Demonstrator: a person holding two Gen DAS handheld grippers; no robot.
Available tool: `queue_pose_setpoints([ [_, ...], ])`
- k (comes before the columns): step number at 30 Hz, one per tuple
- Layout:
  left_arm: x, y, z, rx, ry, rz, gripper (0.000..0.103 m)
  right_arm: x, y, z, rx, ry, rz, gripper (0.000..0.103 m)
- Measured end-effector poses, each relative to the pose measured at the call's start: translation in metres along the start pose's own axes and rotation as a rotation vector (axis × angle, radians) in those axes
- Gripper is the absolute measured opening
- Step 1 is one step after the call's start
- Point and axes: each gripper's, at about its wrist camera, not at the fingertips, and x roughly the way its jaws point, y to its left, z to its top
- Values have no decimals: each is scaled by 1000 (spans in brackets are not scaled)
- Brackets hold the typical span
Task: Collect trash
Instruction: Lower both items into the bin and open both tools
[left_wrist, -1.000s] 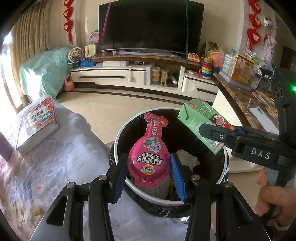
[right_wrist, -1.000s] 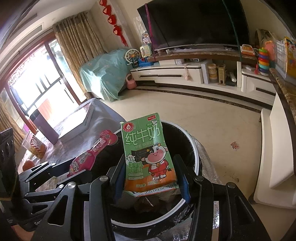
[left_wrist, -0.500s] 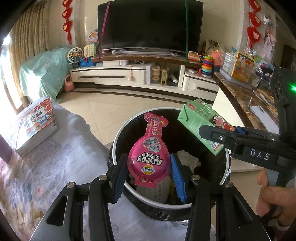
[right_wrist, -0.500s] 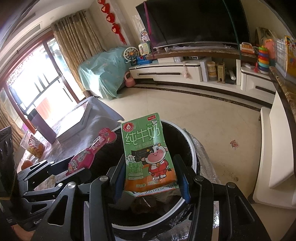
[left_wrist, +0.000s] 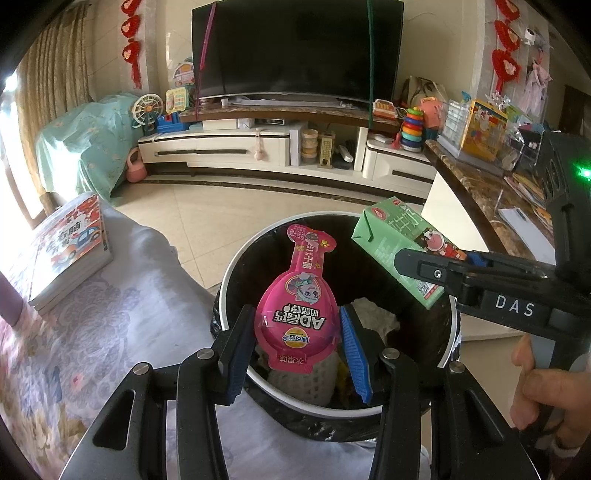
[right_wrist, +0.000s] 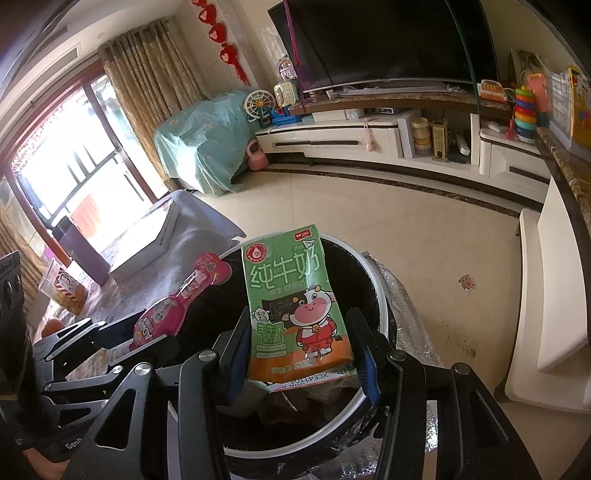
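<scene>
Pink pouch (left_wrist: 297, 314): clamped in left tool (left_wrist: 297, 339), over bin (left_wrist: 236, 280).
Green carton (right_wrist: 297, 314): clamped in right tool (right_wrist: 299, 350), over same bin.
Bin already holds some waste.
Status: both items gathered, neither dropped; release remains.

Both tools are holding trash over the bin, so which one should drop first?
Probably left. Its pink pouch hangs over the middle of the bin, while the right tool's green milk carton sits nearer the rim.

Daylight from blown-out window (right_wrist: 55, 177) — sharp frames, fisheye edges bent, dark corners.
</scene>
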Motion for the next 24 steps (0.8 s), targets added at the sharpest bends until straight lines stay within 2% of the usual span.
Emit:
queue_pose_setpoints([
  [24,1,0,-1,-8,6,-5,45,1,0,3,7,4,1,51],
])
